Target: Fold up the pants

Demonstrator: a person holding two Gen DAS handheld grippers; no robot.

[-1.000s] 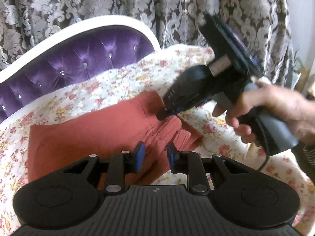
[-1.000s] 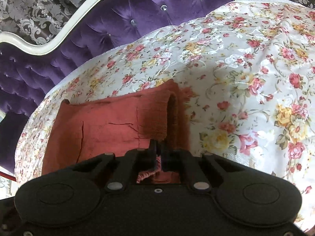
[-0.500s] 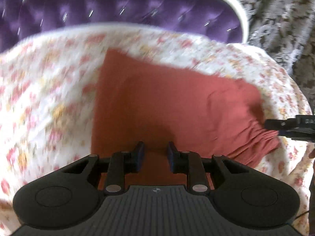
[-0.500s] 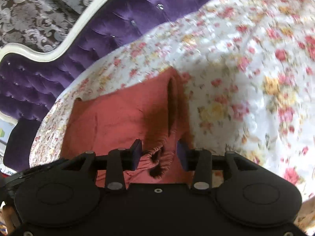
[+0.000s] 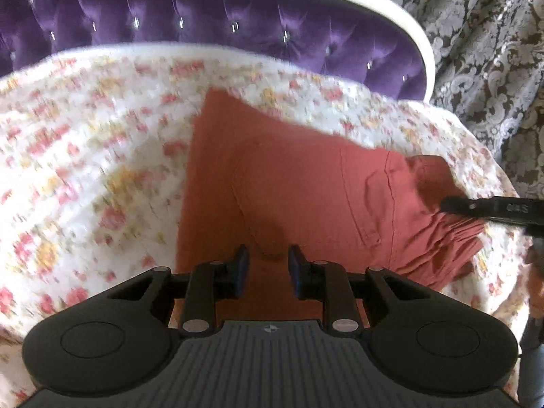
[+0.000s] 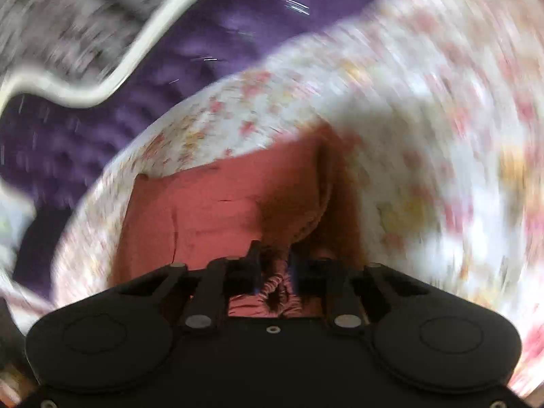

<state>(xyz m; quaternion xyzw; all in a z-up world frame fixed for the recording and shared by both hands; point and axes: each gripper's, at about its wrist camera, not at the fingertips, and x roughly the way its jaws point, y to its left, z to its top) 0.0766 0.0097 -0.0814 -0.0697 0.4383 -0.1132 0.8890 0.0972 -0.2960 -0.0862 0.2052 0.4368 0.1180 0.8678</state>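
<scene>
Swung nearer the waistband since half a second earlier: right gripper (image 6: pixel 272 265), fingers narrowed about gathered cloth, grip not confirmable through blur. Left gripper (image 5: pixel 265 265) poised, fingers wide, above pants (image 5: pixel 289 183), folded flat on floral bed (image 5: pixel 85 156), presumably for next fold.

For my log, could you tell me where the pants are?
The pants lie folded on the floral bedspread, below the purple headboard, ahead of the left gripper.

Floral bedsheet (image 5: pixel 102 170); purple tufted headboard (image 5: pixel 204 23); damask curtain (image 5: pixel 493 51).
</scene>
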